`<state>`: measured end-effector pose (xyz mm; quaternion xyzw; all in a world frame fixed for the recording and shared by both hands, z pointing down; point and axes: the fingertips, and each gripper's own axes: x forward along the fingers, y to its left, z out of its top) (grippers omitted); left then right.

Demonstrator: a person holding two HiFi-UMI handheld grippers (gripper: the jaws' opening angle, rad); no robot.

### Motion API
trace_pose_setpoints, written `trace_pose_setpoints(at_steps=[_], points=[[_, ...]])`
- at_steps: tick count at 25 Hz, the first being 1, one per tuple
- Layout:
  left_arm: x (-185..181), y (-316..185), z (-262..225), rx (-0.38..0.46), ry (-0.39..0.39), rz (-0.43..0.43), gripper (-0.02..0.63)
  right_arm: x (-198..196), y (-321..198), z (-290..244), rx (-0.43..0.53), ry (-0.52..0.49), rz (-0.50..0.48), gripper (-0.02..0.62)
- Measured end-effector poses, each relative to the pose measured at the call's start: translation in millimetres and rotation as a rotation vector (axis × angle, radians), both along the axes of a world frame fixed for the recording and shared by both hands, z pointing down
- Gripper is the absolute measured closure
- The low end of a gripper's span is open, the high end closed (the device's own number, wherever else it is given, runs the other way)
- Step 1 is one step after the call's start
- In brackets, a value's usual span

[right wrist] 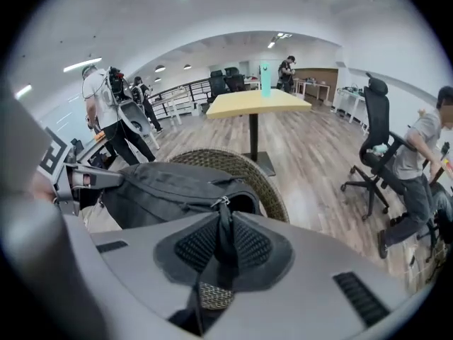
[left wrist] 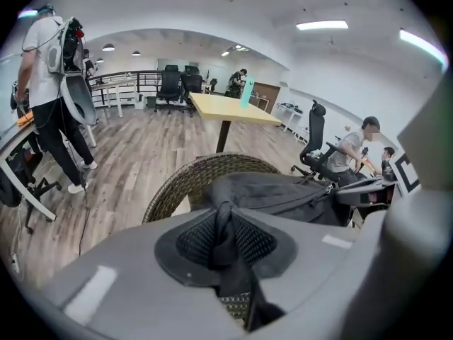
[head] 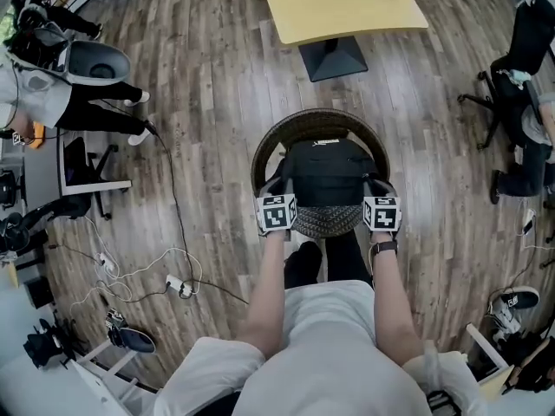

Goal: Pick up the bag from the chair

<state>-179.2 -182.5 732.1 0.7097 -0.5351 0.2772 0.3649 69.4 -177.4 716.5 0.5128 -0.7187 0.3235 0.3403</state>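
Note:
A black bag [head: 328, 173] rests on the seat of a round wicker chair [head: 286, 133] straight ahead of me. My left gripper [head: 277, 189] is at the bag's left side and my right gripper [head: 375, 189] at its right side. In the left gripper view the jaws [left wrist: 225, 241] are shut on a black strap of the bag [left wrist: 283, 197], with the wicker chair back [left wrist: 187, 183] beyond. The right gripper view shows the same: the jaws [right wrist: 225, 245] pinch a black strap, and the bag [right wrist: 163, 186] lies to the left against the chair back [right wrist: 251, 172].
A yellow table [head: 338, 3] on a black foot stands just beyond the chair. Cables and a power strip [head: 178, 284] lie on the wooden floor to the left. A person [head: 52, 94] stands at far left. Office chairs [head: 512, 76] and a seated person are at right.

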Motion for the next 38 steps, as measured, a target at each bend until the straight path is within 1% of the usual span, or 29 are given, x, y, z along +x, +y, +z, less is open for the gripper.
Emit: trace_pose_setpoints(at_steps=[8, 22, 25, 29, 35, 38], points=[[-4, -23, -70, 0.125, 0.008, -0.008, 0.537, -6, -30, -78, 0.153, -0.019, 0.015, 0.536], [-16, -63, -166, 0.282, 0.006, -0.018, 0.538, -20, -79, -179, 0.342, -0.038, 0.001, 0.537], [-19, -68, -192, 0.311, 0.011, -0.025, 0.538, -21, -87, -200, 0.378, -0.047, -0.009, 0.537], [-21, -75, -226, 0.376, 0.013, -0.037, 0.538, -22, -93, -231, 0.442, -0.060, -0.019, 0.537], [-20, -80, -255, 0.432, 0.022, -0.062, 0.538, -23, -99, -266, 0.514, -0.057, -0.027, 0.537], [-20, -82, -273, 0.478, 0.013, -0.071, 0.538, -22, -102, -285, 0.552, -0.059, -0.036, 0.538]])
